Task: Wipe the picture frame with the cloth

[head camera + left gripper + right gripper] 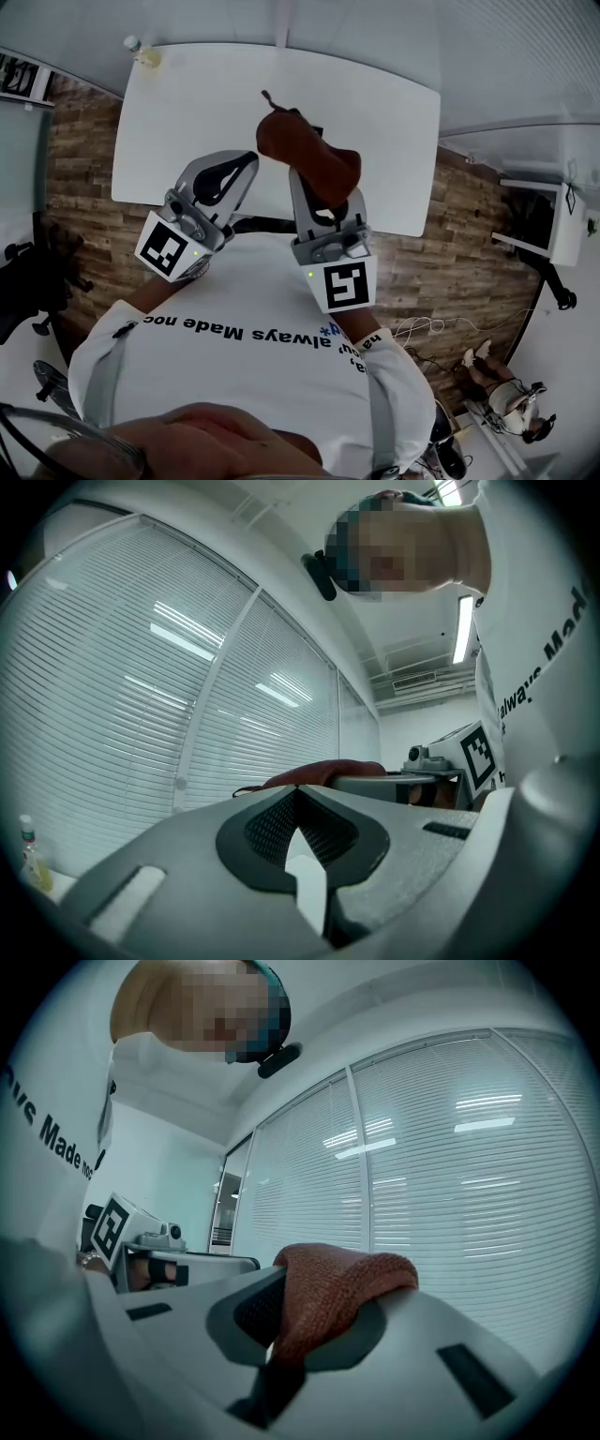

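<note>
Right gripper (326,194) pinching the rust-red cloth (305,150) by a fold, leaving a wad clear for wiping, and left gripper (298,799) pressed together, empty (probably kept free for steadying) — both held above the white table (187,112); no picture frame in any view.

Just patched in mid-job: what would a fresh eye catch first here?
The rust-red cloth stands out, clamped in the right gripper over the near edge of the white table. The left gripper beside it is shut on nothing. No picture frame shows in any view; only a small bottle stands at the table's far left corner.
</note>
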Demonstrator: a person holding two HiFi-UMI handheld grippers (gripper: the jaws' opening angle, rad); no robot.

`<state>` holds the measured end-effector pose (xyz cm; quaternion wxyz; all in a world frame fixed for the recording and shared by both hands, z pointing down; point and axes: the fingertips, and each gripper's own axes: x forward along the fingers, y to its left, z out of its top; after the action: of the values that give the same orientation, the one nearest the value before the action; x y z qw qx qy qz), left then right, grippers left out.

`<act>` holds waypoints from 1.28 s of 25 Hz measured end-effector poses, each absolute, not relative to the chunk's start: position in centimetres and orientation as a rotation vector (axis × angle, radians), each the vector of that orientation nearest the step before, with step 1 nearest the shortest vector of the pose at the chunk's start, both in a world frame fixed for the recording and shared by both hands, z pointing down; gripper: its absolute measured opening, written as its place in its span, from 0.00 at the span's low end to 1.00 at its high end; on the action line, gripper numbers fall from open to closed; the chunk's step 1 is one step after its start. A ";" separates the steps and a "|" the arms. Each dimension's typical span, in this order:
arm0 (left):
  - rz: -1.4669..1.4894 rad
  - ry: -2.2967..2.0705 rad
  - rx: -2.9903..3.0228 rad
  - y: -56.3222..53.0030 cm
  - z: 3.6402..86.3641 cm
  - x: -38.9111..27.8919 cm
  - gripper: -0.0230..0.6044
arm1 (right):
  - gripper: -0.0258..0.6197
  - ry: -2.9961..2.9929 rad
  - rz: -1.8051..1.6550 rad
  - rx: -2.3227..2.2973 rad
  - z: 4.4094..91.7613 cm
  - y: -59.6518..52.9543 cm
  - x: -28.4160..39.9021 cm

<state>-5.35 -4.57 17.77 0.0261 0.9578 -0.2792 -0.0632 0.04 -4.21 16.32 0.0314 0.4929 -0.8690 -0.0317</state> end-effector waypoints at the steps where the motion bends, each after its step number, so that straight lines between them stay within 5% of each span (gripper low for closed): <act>1: -0.194 -0.856 2.961 -4.7 17.9 -5.2 0.04 | 0.09 -2.673 -0.093 1.523 16.4 -4.3 0.2; 19: -0.053 -0.886 2.917 -8.9 21.6 1.1 0.04 | 0.09 -2.680 -0.043 1.470 19.4 -8.1 6.9; 32: 0.476 -0.855 2.790 -11.9 40.1 0.2 0.04 | 0.09 -2.535 -0.017 1.340 32.7 -12.3 6.5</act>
<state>0.23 -11.89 40.12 0.0925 0.9396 -0.2880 0.1602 6.47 -12.30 32.72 0.1368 0.4629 -0.8758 -0.0058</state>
